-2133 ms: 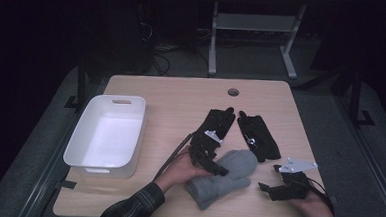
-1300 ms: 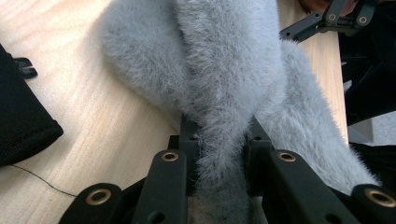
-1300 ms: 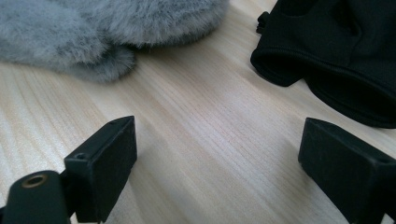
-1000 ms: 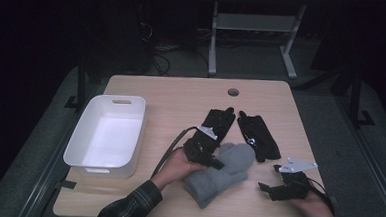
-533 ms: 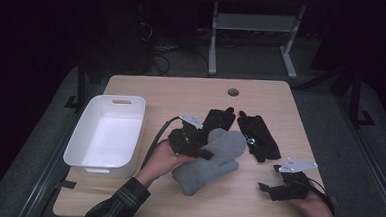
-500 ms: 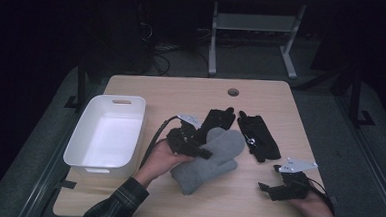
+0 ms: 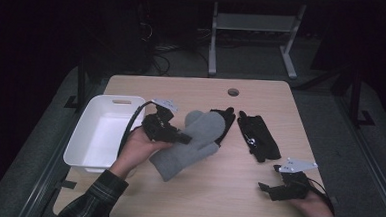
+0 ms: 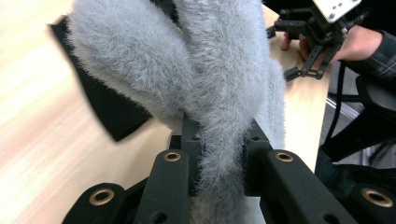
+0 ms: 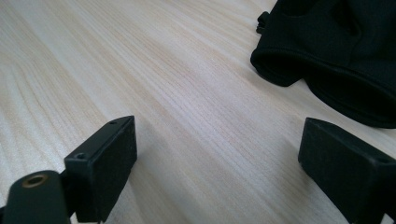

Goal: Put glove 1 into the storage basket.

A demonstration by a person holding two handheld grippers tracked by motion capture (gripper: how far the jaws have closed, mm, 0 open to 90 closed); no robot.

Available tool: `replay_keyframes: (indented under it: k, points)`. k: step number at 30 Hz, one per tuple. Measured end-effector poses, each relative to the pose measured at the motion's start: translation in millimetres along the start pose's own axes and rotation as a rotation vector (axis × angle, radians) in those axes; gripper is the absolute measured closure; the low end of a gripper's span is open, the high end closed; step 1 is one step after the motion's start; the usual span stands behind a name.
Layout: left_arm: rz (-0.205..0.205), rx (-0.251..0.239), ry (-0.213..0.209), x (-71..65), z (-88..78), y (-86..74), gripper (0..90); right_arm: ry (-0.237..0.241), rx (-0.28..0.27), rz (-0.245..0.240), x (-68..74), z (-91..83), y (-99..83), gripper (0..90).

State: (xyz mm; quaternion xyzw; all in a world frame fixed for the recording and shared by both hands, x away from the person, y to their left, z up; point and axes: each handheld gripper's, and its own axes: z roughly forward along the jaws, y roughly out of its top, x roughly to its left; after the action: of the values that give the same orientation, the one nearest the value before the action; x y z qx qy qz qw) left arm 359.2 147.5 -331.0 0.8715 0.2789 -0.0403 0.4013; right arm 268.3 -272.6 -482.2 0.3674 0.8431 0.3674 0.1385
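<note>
A grey fuzzy mitten (image 7: pixel 197 141) hangs above the table, and my left gripper (image 7: pixel 181 136) is shut on its edge. In the left gripper view the jaws (image 8: pixel 219 144) pinch the grey mitten (image 8: pixel 210 70) between them. Two black gloves lie on the table: one (image 7: pixel 224 121) is partly hidden by the mitten, the other (image 7: pixel 257 137) lies to its right. My right gripper (image 7: pixel 269 189) rests open on the table at the front right. In the right gripper view its jaws (image 9: pixel 224 158) stand wide apart over bare wood, with a black glove (image 9: pixel 336 46) ahead.
A white bin (image 7: pixel 81 152) stands at the table's left edge, close to the left hand. The wooden table (image 7: pixel 226 200) has a round cable hole (image 7: pixel 233 92) at the back. A desk frame and cables stand on the dark floor beyond.
The left hand has lifted the grey mitten and carried it left and away, toward the bin. The right hand and its gripper have stayed where they were.
</note>
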Motion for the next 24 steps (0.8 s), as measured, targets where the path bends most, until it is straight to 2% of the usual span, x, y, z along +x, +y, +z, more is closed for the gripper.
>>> replay_keyframes:
  k: [8, 12, 17, 24]
  points:
    - [-0.032, -0.047, 0.068, 11.7, -49.4, -1.1, 76.1, 0.000, 0.000, 0.000, 0.0, 0.0, 0.0, 11.3]
    - [-0.057, -0.063, 0.106, 21.3, -73.5, -8.0, 76.1, 0.000, 0.000, 0.000, 0.0, 0.0, 0.0, 11.4]
    - [-0.110, -0.094, 0.145, 34.1, -102.4, -19.9, 76.1, 0.000, 0.000, 0.000, 0.0, 0.0, 0.0, 11.4]
    - [-0.146, -0.129, 0.215, 42.2, -142.1, -32.4, 76.1, -0.002, 0.000, 0.002, 0.1, 0.1, 0.1, 11.5]
